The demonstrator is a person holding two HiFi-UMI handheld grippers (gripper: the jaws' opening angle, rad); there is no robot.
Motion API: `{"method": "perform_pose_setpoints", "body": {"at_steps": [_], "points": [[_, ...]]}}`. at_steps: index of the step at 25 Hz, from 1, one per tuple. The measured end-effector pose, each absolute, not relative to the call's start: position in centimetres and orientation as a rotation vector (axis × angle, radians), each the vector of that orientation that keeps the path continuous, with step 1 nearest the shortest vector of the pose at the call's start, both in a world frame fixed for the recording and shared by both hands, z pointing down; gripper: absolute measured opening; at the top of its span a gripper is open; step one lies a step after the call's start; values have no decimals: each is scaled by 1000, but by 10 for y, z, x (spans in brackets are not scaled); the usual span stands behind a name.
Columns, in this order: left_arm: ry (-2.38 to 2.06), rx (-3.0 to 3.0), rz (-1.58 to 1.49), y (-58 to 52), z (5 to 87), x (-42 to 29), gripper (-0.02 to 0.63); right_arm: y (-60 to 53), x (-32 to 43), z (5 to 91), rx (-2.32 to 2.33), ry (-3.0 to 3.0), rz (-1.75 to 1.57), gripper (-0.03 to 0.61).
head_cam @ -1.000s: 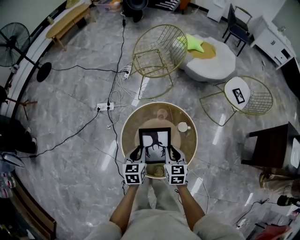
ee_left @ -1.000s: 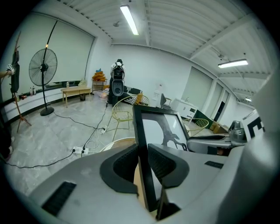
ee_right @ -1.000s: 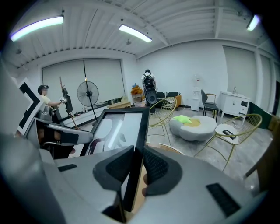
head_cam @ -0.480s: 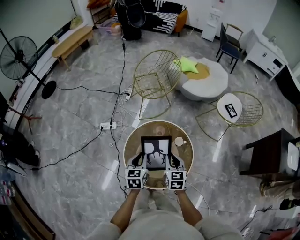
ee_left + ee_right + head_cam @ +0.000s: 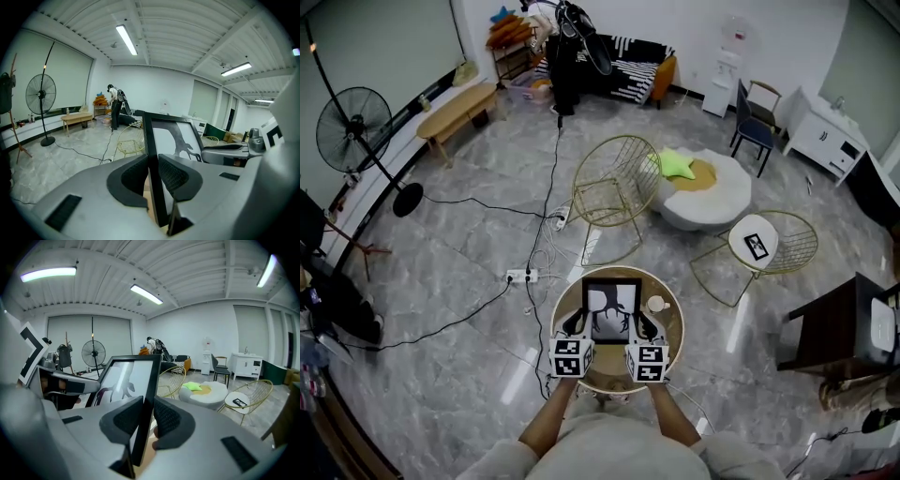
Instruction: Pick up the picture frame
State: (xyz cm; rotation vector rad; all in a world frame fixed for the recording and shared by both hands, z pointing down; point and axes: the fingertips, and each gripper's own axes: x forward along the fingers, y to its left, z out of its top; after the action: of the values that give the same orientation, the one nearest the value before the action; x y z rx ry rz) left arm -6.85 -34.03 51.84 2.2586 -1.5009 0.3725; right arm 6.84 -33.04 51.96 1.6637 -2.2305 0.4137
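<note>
A black picture frame [image 5: 613, 311] with a dark tree-like print on white hangs above the round wooden table [image 5: 567, 305], held by both grippers. My left gripper [image 5: 578, 325] is shut on the frame's left edge [image 5: 151, 154]. On the right edge [image 5: 146, 399], my right gripper [image 5: 642, 326] is shut as well. In each gripper view the black border runs straight between the dark pads [image 5: 176, 176], and the other gripper shows across the picture. The frame is lifted toward my head and tilted up.
A white cup [image 5: 656, 304] stands on the table to the right of the frame. Two gold wire chairs [image 5: 614, 192] [image 5: 773, 244], a white pouf [image 5: 703, 192] and a dark side table [image 5: 834, 333] stand beyond. Cables and a power strip [image 5: 521, 276] lie on the marble floor at left.
The frame has risen off the table with both grippers still clamped on it. The head view has tipped up, showing more of the room's far end.
</note>
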Motion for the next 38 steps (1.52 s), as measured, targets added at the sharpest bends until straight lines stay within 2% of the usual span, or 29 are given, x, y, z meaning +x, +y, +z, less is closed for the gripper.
{"method": "perform_pose_setpoints", "body": {"at_steps": [19, 38], "points": [[-1600, 2408, 202, -365, 420, -71, 72, -355, 66, 419, 1754, -2331, 171, 74], [-1599, 2435, 175, -360, 400, -81, 72, -350, 56, 398, 1769, -2335, 122, 73]]}}
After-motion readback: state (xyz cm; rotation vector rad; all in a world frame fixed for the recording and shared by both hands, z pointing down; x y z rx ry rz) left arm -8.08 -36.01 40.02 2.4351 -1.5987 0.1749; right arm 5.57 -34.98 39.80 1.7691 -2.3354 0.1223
